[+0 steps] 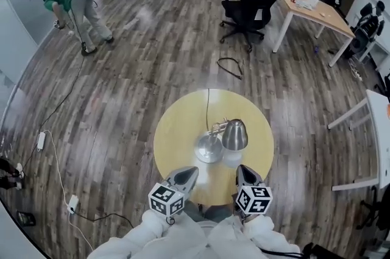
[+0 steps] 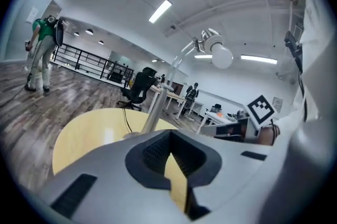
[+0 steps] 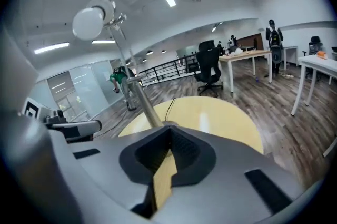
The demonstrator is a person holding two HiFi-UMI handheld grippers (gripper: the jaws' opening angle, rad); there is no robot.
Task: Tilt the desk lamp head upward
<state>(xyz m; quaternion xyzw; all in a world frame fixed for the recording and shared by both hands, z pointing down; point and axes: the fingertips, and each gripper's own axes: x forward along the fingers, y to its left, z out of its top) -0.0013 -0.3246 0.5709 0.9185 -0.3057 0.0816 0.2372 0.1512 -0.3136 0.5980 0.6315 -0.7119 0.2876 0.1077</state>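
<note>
A silver desk lamp stands on a round yellow table (image 1: 177,130). Its round base (image 1: 209,148) sits near the table's middle, and its dome head (image 1: 234,134) faces down. In the left gripper view the lamp head with its white bulb (image 2: 218,54) hangs high above the stem. The right gripper view shows the bulb (image 3: 90,20) at the upper left. My left gripper (image 1: 186,174) and right gripper (image 1: 245,173) hover over the table's near edge, short of the lamp. Both are shut with nothing between the jaws.
The lamp's black cord (image 1: 208,106) runs across the table and off its far side. A black office chair (image 1: 251,5) and a wooden desk (image 1: 314,8) stand beyond. A person in green (image 1: 73,2) bends over at the far left. Cables (image 1: 58,172) lie on the floor.
</note>
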